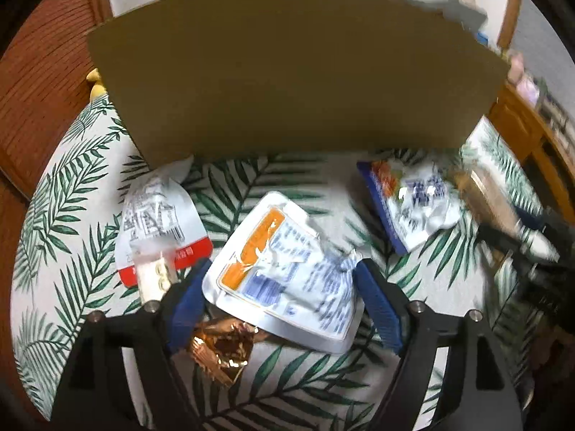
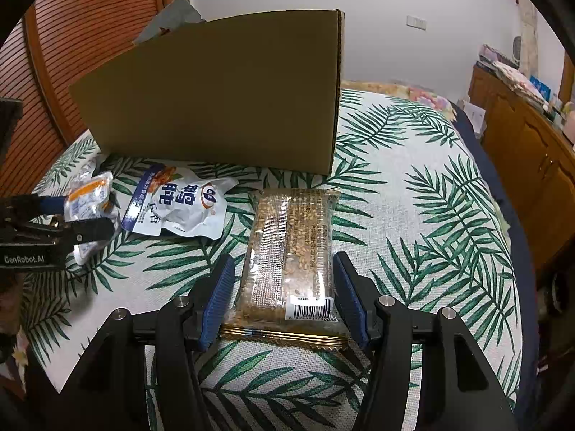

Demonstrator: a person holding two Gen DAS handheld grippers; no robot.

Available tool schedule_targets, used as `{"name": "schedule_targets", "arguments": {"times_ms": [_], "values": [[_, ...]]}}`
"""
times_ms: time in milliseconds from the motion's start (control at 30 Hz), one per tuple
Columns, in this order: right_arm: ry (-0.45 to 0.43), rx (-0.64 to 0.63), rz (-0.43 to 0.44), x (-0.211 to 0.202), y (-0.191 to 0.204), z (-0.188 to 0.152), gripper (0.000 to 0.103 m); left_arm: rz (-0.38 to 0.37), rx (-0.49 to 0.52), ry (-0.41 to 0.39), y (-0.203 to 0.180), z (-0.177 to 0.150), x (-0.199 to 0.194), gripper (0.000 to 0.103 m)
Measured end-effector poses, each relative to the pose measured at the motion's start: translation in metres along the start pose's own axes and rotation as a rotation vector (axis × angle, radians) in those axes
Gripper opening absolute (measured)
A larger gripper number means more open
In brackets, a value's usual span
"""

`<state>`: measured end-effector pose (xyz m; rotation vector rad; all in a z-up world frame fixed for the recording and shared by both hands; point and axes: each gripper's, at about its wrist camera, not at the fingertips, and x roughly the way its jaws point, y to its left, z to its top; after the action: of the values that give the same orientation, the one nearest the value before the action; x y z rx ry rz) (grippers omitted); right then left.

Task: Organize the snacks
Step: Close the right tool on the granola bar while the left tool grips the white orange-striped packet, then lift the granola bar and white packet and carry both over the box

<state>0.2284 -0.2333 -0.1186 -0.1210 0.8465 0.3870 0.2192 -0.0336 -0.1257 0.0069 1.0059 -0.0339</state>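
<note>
My left gripper (image 1: 282,265) is open and points down at a white and orange pouch (image 1: 284,265) that lies between its blue pads, whose tips stand close beside the pouch's edges. From the right wrist view, that gripper (image 2: 107,212) and the pouch (image 2: 88,194) sit at the far left. My right gripper (image 2: 284,256) is shut on a long golden grain-bar pack (image 2: 291,251), which rests on the leaf-print tablecloth (image 2: 413,215). A tall cardboard box (image 1: 287,72) (image 2: 215,100) stands behind the snacks.
A blue and white pouch (image 1: 417,201) (image 2: 179,201) lies before the box. A red and white pouch (image 1: 158,222) sits at the left, and a gold foil wrapper (image 1: 222,348) lies partly under the orange pouch. A wooden cabinet (image 2: 521,136) stands beyond the table's right edge.
</note>
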Motion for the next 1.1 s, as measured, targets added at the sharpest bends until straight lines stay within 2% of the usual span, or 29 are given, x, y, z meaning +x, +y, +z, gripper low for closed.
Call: {"name": "schedule_targets", "arguments": {"times_ms": [67,167,233,300,367,400,567,900,1100], "values": [[0.001,-0.003,-0.003,0.000,0.000,0.000,0.058,-0.026,-0.022,-0.005,0.001,-0.002,-0.002,0.078],[0.001,-0.003,-0.003,0.000,0.001,-0.001,0.058,-0.036,-0.031,-0.016,0.002,-0.004,-0.003,0.072],[0.001,-0.004,-0.004,0.000,0.001,-0.001,0.058,-0.073,-0.044,-0.021,0.006,-0.004,-0.007,0.065],[0.001,-0.003,-0.003,0.000,0.001,-0.001,0.058,-0.106,-0.056,-0.035,0.008,-0.005,-0.011,0.051],[0.000,-0.002,-0.001,0.000,0.000,-0.001,0.058,-0.128,-0.039,-0.046,0.008,-0.004,-0.017,0.043],[0.001,-0.003,-0.003,0.000,0.001,-0.001,0.058,-0.144,-0.022,-0.058,0.005,-0.005,-0.022,0.020],[0.002,-0.007,-0.007,0.000,0.000,0.000,0.058,-0.177,0.009,-0.095,0.002,-0.005,-0.034,0.016],[0.003,-0.012,-0.012,0.000,0.002,0.000,0.058,-0.251,-0.006,-0.195,0.009,0.001,-0.071,0.016],[-0.006,0.007,-0.003,-0.002,-0.001,0.000,0.049,-0.306,-0.006,-0.230,0.021,0.007,-0.095,0.016]]}}
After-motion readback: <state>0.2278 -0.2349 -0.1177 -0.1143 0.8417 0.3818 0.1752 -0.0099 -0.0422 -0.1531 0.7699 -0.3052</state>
